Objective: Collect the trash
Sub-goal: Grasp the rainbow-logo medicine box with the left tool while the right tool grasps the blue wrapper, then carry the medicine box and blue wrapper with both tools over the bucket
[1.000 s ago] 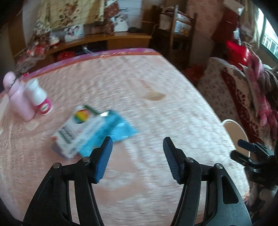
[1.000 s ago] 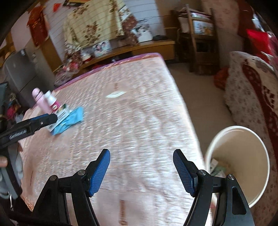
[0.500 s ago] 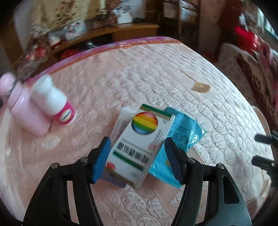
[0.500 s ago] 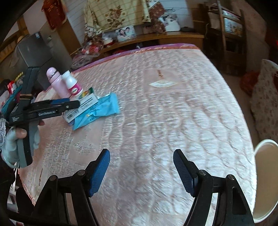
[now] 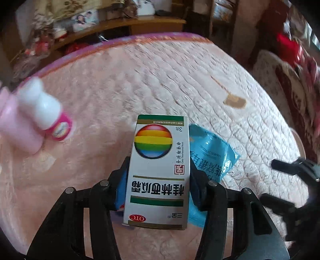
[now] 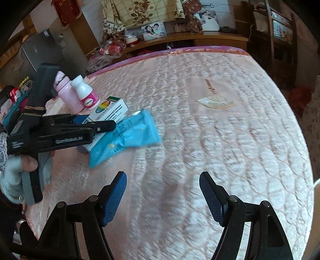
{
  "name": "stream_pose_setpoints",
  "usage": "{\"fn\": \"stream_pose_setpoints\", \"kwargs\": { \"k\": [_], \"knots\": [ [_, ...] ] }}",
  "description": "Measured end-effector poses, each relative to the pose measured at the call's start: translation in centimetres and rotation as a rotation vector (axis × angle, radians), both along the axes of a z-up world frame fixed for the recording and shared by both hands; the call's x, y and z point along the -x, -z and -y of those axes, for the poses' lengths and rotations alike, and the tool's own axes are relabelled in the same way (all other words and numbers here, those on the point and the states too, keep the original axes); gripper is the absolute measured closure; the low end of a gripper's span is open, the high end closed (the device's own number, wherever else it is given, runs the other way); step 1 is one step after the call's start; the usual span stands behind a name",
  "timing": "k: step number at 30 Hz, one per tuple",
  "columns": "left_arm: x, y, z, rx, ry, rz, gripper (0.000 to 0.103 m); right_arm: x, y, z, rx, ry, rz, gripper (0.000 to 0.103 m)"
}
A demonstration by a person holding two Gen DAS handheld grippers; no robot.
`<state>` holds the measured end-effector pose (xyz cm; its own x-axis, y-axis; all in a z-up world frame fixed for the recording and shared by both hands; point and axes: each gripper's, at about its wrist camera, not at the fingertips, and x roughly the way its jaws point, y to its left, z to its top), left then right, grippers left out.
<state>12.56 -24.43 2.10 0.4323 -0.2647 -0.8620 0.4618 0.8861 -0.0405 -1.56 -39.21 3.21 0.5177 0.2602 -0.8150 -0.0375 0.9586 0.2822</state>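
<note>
— Where did you have the box?
— On the bed (image 5: 180,76), my left gripper (image 5: 159,180) just closing around the medicine box (image 5: 160,172), blue packet (image 5: 212,154) beside it. Pads seemed to touch; I couldn't be sure.
— The right?
— My right gripper (image 6: 163,192) hovered wide, empty. Only its camera showed the gloved hand (image 6: 12,176).

We see a bed (image 6: 230,140) with a pink quilted cover filling most of the room. Behind it runs a low wooden shelf (image 6: 200,38) holding a framed photo (image 6: 153,30), with a floral cloth (image 6: 144,10) hanging above. A grey fridge (image 6: 42,52) stands at left in daylight.
</note>
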Motion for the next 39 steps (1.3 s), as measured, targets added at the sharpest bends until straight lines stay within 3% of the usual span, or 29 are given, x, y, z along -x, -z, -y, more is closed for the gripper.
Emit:
{"fn": "stream_pose_setpoints", "kwargs": {
  "k": [3,9,16,17,18,19,23,27,39],
  "knots": [
    [0.9,-1.5,-1.8,-0.005,-0.024,0.056,0.053,-1.9,0.5,-1.4,-0.028,-0.026,-0.015,0.030],
    [2.4,-2.6,-5.7,-0.002,-0.077,0.076,0.053,-6.7,2.2,-3.9,-0.109,-0.030,-0.067,0.030],
    [3.9,-2.7,-6.5,0.006,-0.078,0.085,0.053,-9.1,2.5,-5.8,-0.160,-0.009,-0.070,0.030],
    [4.1,-2.6,-6.5,0.011,-0.078,0.081,0.053,-9.1,2.4,-6.1,-0.123,-0.016,-0.060,0.043],
    [4.3,-2.6,-6.4,0.012,-0.077,0.081,0.053,-9.1,2.4,-6.4,-0.092,-0.025,-0.058,0.069],
    [4.5,-2.6,-6.3,0.014,-0.072,0.082,0.053,-9.1,2.4,-6.5,-0.097,-0.039,-0.061,0.070],
    [5.6,-2.9,-5.7,0.025,-0.063,0.082,0.053,-7.2,1.1,-5.9,-0.103,-0.088,-0.021,0.078],
    [7.2,-3.6,-4.1,0.046,-0.047,0.081,0.053,-3.7,-1.2,-3.3,-0.107,-0.098,0.022,0.079],
    [15.2,-6.4,8.2,0.068,0.116,0.110,0.053,9.8,-5.2,9.7,-0.048,0.075,0.084,0.079]
  ]
}}
